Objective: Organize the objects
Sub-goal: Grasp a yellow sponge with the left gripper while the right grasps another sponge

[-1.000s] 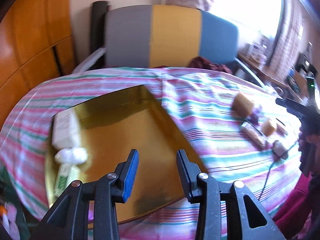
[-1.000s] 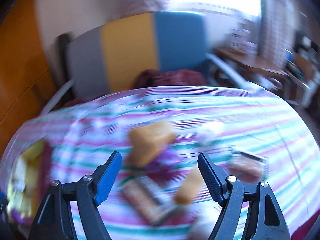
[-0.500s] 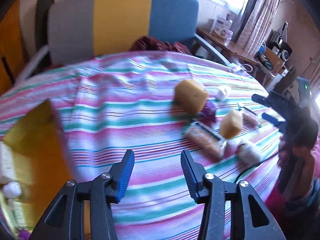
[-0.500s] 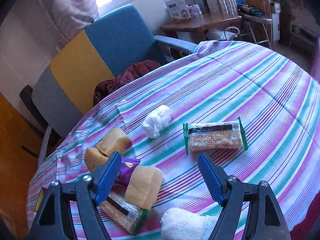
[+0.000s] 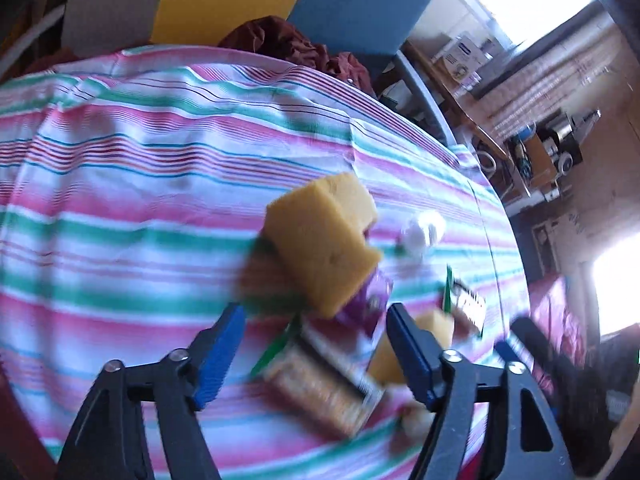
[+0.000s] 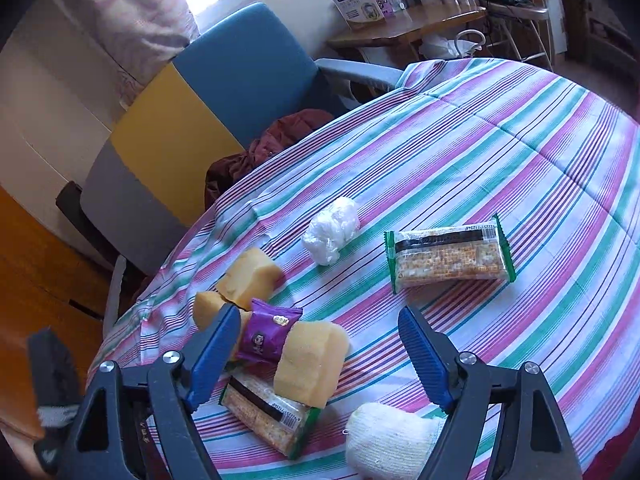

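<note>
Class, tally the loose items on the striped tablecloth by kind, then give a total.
Yellow sponges: 3
Cracker packets: 2
Purple snack packet: 1
White plastic wad: 1
White knitted item: 1
Total: 8

Lived-in home: striped tablecloth (image 6: 500, 128), armchair (image 6: 224, 92), curtained window (image 6: 132, 20).

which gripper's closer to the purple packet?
Left. The left gripper hangs open almost over the purple packet; the right gripper is open just beside it.

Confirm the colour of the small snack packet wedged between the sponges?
Purple snack packet, with a small label on its face; clearest in the right wrist view.
</note>
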Demonstrator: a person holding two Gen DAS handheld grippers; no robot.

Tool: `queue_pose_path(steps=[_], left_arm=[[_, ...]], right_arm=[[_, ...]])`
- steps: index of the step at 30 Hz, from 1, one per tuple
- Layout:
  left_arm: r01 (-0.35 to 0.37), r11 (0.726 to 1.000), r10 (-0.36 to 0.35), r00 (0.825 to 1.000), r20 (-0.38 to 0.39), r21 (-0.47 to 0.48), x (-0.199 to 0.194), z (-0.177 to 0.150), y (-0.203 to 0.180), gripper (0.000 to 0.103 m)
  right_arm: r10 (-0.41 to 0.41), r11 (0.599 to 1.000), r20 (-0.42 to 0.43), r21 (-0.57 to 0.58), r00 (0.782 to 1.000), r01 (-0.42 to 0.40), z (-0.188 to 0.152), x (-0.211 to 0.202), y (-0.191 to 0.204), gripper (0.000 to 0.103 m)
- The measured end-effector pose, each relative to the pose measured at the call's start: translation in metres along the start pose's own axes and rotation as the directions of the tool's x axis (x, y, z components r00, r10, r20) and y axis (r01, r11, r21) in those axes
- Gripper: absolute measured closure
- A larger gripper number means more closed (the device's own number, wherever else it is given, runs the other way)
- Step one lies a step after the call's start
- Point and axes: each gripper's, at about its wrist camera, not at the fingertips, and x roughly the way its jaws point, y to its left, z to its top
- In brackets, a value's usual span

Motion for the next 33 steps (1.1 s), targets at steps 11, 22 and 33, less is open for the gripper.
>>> queue_pose_path(steps=[11, 22, 33], left_arm=[[-0.026, 0.994, 0.021, 0.999, -0.049, -0.106, 0.063, 0.038, 0.002, 0.040], [-0.018, 0.999, 0.015, 0.998, 0.062, 0.051, -0.005, -0.003, 0.026, 0.048], [-0.020, 0.989, 0.024, 0.999, -0.027, 0.148, -0.046, -0.094, 0.051, 0.048]], right_arm=[[0.023, 0.999, -0.018, 0.025, 1.000, -0.022, 0.001, 0.004, -0.005, 0.020], [0.000, 0.999, -0.025, 0.035, 1.000, 0.001, 0.002, 0.009, -0.009, 0.020], [-0.037, 0.999, -0.013, 0.031, 0.999, 0.037, 0.003, 0.012, -0.011, 0.020]])
